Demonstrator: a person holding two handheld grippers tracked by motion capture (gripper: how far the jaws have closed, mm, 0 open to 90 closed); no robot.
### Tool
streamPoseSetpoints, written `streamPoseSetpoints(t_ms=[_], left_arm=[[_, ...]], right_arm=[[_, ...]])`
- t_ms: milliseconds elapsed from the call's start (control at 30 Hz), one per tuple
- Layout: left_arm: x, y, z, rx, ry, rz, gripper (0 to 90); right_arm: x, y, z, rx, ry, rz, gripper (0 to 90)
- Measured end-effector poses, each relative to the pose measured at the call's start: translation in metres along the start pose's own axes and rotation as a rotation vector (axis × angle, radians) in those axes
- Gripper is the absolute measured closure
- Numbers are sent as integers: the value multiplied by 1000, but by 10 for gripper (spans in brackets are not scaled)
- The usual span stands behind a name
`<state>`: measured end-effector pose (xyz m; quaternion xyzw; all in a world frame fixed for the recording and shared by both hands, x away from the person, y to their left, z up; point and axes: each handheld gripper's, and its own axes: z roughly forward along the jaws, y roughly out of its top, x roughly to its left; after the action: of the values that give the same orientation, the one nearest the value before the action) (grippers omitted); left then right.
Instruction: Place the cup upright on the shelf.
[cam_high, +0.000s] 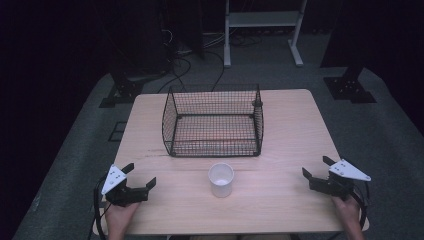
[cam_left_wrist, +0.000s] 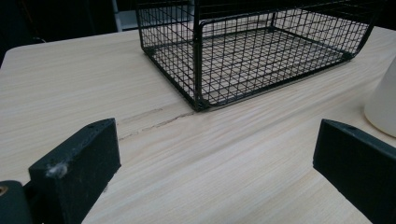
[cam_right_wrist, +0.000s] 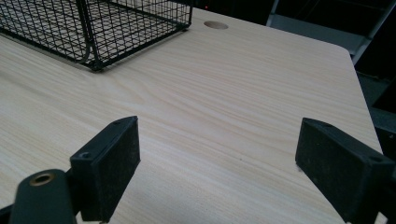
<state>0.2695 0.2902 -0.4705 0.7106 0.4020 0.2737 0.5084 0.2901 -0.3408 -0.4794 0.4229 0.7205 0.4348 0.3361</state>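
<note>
White paper cup (cam_high: 220, 179) upright on desk (cam_high: 290, 135), before wire basket (cam_high: 213, 121); left tool (cam_high: 140, 176) and right tool (cam_high: 315, 167) spread, empty.

One tabletop (cam_high: 295, 135) carries one wire basket (cam_high: 213, 122) and one white cup (cam_high: 221, 179). Two grippers are in view, the left gripper (cam_high: 139, 175) and the right gripper (cam_high: 315, 166), each with two black fingers (cam_left_wrist: 79, 168) set wide apart and one grey three-cornered plate on top. Two hands come in from the bottom edge, one on each gripper, and one round hole (cam_right_wrist: 215, 24) marks the tabletop's far side.
</note>
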Motion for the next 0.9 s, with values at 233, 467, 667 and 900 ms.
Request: streamPoseSetpoints(t_ms=[233, 467, 667, 900], left_arm=[[-2, 3, 1, -5, -9, 6, 0], [-8, 10, 4, -12, -26, 35, 0], [-14, 22, 8, -15, -51, 69, 0], [-25, 32, 6, -9, -87, 110, 0]], right_arm=[[0, 0, 0, 0, -2, -2, 131], [0, 0, 0, 5, 0, 2, 131], [-1, 0, 1, 5, -4, 1, 131], [-1, 0, 1, 6, -6, 1, 131]])
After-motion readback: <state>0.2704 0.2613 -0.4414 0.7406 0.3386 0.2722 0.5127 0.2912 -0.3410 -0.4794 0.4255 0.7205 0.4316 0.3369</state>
